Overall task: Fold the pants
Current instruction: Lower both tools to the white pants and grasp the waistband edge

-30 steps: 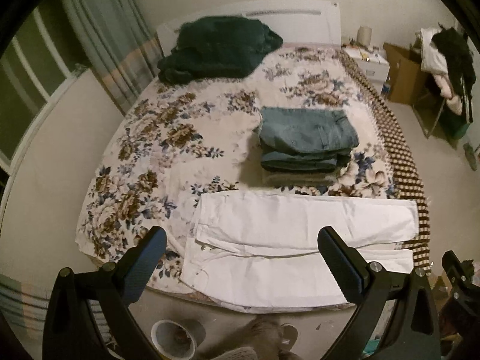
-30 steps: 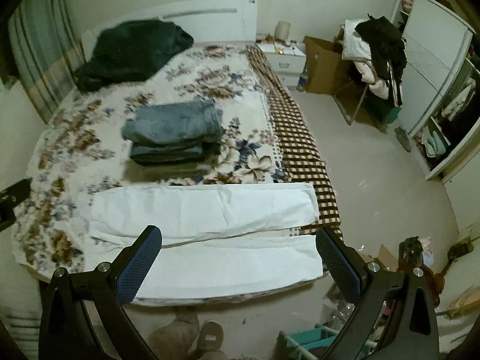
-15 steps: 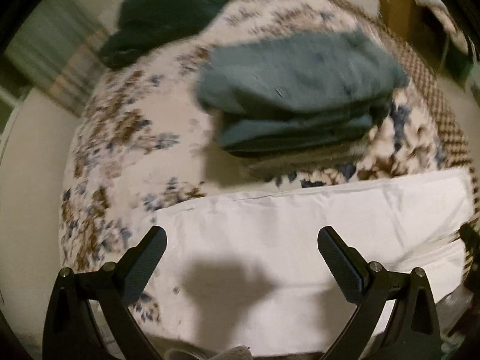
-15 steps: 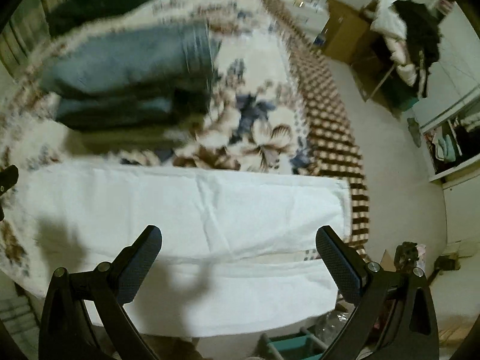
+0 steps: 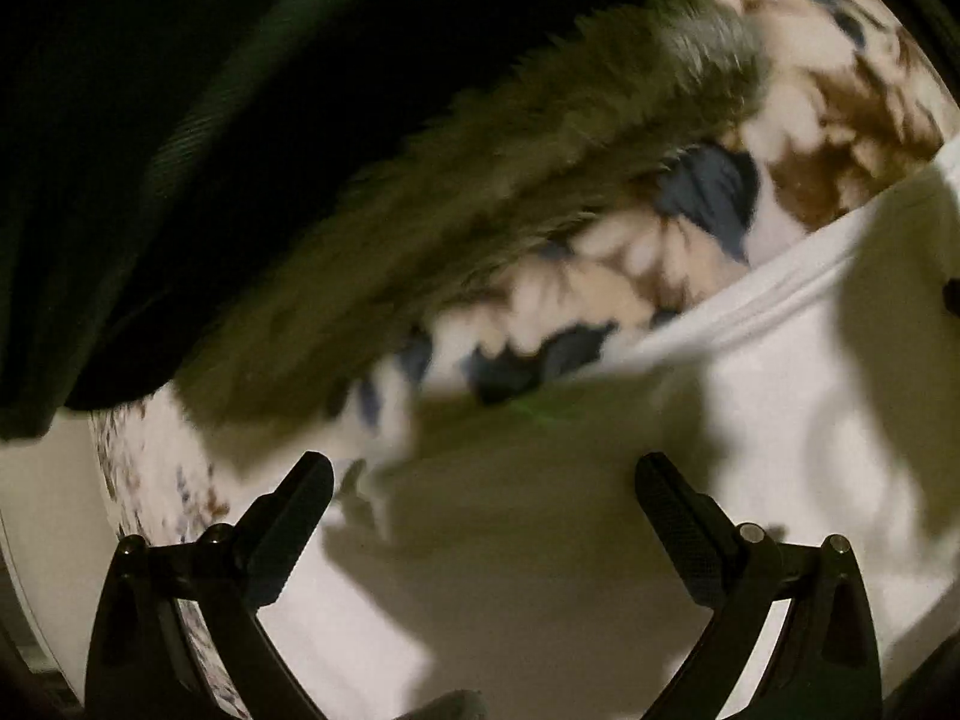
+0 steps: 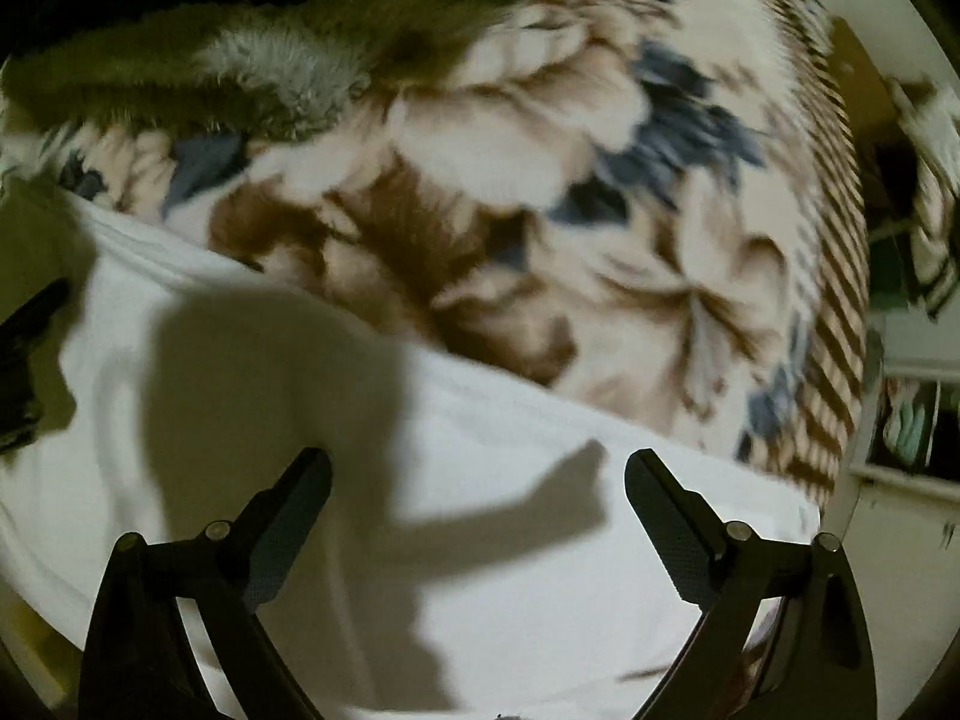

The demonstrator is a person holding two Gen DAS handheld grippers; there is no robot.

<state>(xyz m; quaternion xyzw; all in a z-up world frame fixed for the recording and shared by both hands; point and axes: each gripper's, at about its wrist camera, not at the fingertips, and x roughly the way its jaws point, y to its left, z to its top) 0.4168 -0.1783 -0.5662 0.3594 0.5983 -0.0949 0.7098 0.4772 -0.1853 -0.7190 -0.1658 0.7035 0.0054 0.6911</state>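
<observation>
The white pants (image 5: 540,570) lie flat on the floral bedspread (image 5: 840,120), filling the lower part of both views. My left gripper (image 5: 483,480) is open, close above the pants near their far edge. My right gripper (image 6: 477,477) is open, close above the white pants (image 6: 510,570) toward their leg end. Neither gripper holds cloth. Both views are blurred and gripper shadows fall on the fabric.
A stack of folded clothes (image 5: 240,120), dark with a fuzzy olive layer, looms right behind the pants. It also shows in the right wrist view (image 6: 180,78). The bed's checkered edge (image 6: 840,300) and the floor lie to the right.
Both grippers have dropped from high above the bed to just over the white pants, moving forward toward the folded stack. Both stay open.
</observation>
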